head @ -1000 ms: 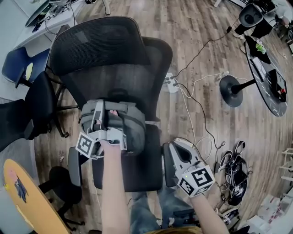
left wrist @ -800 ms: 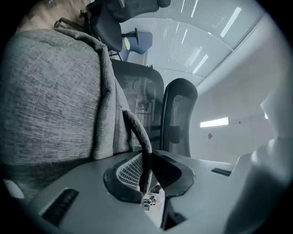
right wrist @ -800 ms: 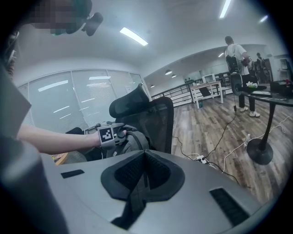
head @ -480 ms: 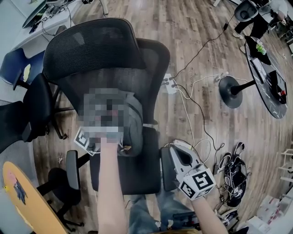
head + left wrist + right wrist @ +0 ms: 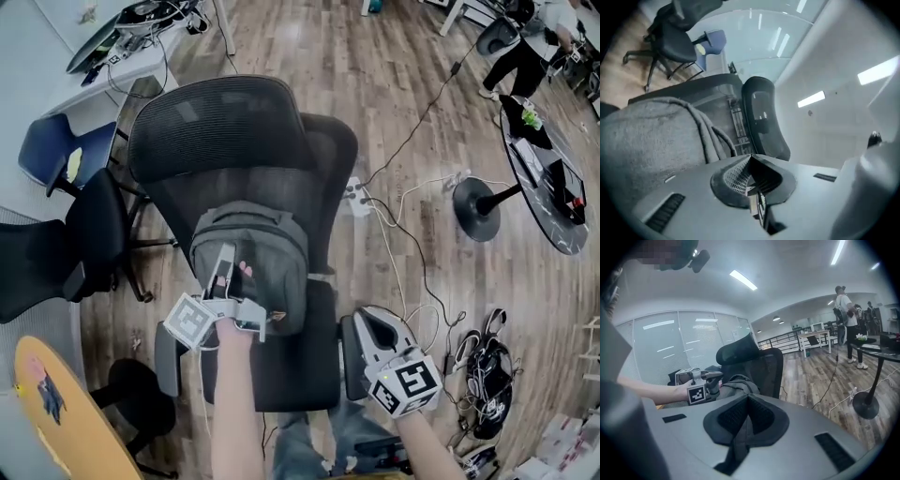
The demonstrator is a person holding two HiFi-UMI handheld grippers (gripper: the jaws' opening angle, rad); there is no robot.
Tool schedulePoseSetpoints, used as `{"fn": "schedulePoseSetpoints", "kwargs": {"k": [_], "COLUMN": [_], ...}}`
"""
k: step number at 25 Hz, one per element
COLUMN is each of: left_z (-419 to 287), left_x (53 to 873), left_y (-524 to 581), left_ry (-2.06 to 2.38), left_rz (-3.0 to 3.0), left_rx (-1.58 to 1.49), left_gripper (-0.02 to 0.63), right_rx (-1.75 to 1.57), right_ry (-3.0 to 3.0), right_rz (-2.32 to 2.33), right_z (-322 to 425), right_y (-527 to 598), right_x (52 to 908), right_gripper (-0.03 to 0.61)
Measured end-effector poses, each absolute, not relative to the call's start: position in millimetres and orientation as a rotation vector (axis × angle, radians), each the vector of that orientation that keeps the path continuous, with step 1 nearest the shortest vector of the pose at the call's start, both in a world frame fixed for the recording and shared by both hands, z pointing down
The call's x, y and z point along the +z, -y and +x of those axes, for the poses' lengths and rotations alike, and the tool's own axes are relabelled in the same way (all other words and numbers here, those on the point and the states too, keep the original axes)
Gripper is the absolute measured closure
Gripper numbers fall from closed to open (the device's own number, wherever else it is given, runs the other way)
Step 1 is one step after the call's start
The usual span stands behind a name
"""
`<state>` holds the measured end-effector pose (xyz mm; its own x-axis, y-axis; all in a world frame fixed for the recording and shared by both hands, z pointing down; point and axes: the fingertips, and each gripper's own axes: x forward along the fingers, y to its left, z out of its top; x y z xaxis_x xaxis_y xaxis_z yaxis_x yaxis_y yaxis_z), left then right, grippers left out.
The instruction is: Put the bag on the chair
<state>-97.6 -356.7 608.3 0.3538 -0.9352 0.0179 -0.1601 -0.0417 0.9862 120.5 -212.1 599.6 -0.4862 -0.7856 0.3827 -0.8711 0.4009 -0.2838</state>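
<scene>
Bag of grey fabric [image 5: 258, 248] sat on black mesh chair [image 5: 216, 122]; left gripper [image 5: 226, 257], right gripper [image 5: 367, 319] fingers clenched, empty; likely needed squaring against backrest.

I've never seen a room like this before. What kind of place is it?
Probably an office. There is a black mesh swivel chair, a desk strewn with cables, and glass partition walls under strip ceiling lights.

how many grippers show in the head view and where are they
2. The left gripper lies against the grey bag on the black mesh chair. The right gripper hovers beside the chair's seat, apart from the bag. None seems hidden.
</scene>
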Motion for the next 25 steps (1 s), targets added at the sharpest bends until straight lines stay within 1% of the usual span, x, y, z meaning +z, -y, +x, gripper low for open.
{"fn": "schedulePoseSetpoints", "kwargs": {"k": [3, 7, 11, 15, 19, 25], "left_z": [-95, -94, -90, -89, -91, -97], "left_x": [586, 563, 512, 482, 450, 430], "left_y": [329, 282, 241, 195, 152, 123], "left_ry": [1.058, 1.128, 1.167, 1.273, 1.293, 1.388], "left_rz": [1.586, 1.893, 2.086, 2.237, 2.357, 2.457], "left_rx": [-0.76, -0.48, -0.438, -0.239, -0.136, 0.058], "left_gripper": [0.591, 0.592, 0.592, 0.592, 0.592, 0.592], "right_rx": [0.635, 0.594, 0.541, 0.47, 0.413, 0.299], "right_ry": [2.474, 2.469, 2.481, 2.492, 2.524, 2.541], "right_rz": [1.5, 1.539, 1.583, 1.63, 1.676, 1.733], "right_z": [111, 102, 92, 87, 78, 73], "right_y": [207, 192, 177, 158, 135, 112], "right_x": [582, 556, 527, 491, 459, 421], "right_gripper": [0.566, 0.566, 0.566, 0.566, 0.566, 0.566]}}
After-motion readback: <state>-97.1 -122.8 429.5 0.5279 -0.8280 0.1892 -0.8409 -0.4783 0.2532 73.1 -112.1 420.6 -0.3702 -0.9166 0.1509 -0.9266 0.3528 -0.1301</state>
